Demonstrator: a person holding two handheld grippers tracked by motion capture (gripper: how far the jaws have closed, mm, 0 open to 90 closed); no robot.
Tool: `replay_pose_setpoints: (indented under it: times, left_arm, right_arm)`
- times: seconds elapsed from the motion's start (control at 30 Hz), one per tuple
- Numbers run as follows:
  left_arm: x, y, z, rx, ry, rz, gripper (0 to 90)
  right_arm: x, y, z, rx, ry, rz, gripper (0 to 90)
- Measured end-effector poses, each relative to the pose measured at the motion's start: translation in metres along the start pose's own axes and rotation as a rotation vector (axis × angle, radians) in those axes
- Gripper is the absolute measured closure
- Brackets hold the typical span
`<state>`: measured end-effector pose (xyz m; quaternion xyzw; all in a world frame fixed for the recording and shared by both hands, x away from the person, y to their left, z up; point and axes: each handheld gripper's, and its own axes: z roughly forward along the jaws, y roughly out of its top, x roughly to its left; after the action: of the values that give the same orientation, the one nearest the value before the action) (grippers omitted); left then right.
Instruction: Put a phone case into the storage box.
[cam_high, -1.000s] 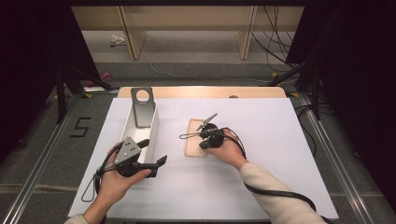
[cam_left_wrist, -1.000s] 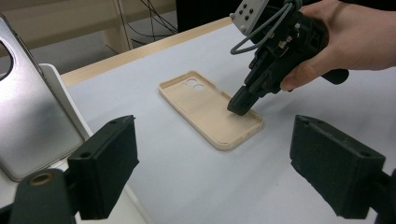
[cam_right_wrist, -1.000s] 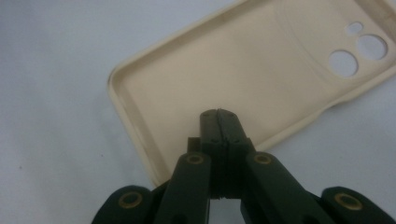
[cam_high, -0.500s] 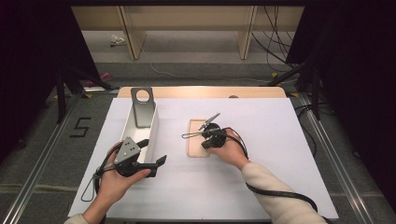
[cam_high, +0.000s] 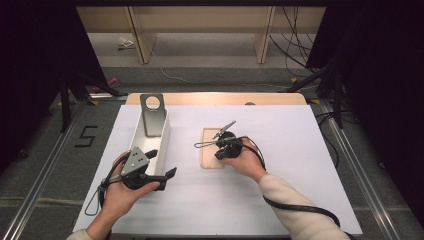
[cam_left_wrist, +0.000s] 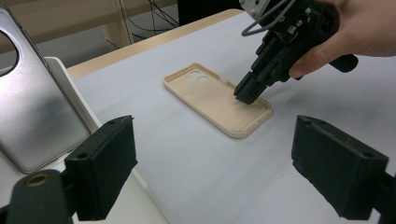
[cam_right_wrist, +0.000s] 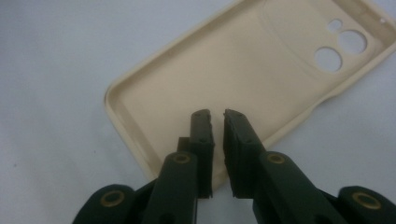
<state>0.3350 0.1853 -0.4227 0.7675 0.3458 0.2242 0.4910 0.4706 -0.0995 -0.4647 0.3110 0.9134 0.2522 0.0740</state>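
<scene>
Here the right gripper (cam_right_wrist: 217, 116), jaws just parting, straddles the phone case (cam_right_wrist: 243, 70) rim.

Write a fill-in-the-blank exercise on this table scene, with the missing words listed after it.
1. The beige phone case lies on the white table with its hollow side facing ____.
2. The right gripper points down over the case with its jaws nearly ____.
3. The left gripper has its jaws wide ____ with nothing between them.
4. The silver phone leans in the white ____.

Missing words: up; shut; open; box
</scene>
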Motion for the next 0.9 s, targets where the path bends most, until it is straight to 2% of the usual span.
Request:
replay_pose_setpoints:
  times: [0.17, 0.33, 0.53, 0.83, 0.9]
  left_arm:
    - [0.000, 0.000, -0.001, 0.003, -0.003, 0.000, 12.1]
    - [0.000, -0.002, -0.002, 0.006, -0.002, 0.003, 11.2]
    - [0.000, -0.002, -0.002, 0.008, 0.000, 0.003, 11.0]
    - [-0.001, -0.002, -0.001, 0.010, -0.002, 0.004, 11.0]
    - [-0.002, -0.002, -0.001, 0.010, -0.003, 0.004, 11.0]
  right_arm:
    - [0.001, 0.003, -0.008, -0.024, -0.007, -0.003, 66.6]
    - [0.004, 0.007, -0.019, -0.032, -0.007, -0.053, 51.2]
    - [0.009, 0.008, -0.024, 0.017, 0.002, -0.194, 39.3]
    - [0.015, 0.005, -0.019, 0.103, -0.014, -0.323, 21.5]
    - [0.018, 0.006, -0.017, 0.123, -0.027, -0.343, 21.5]
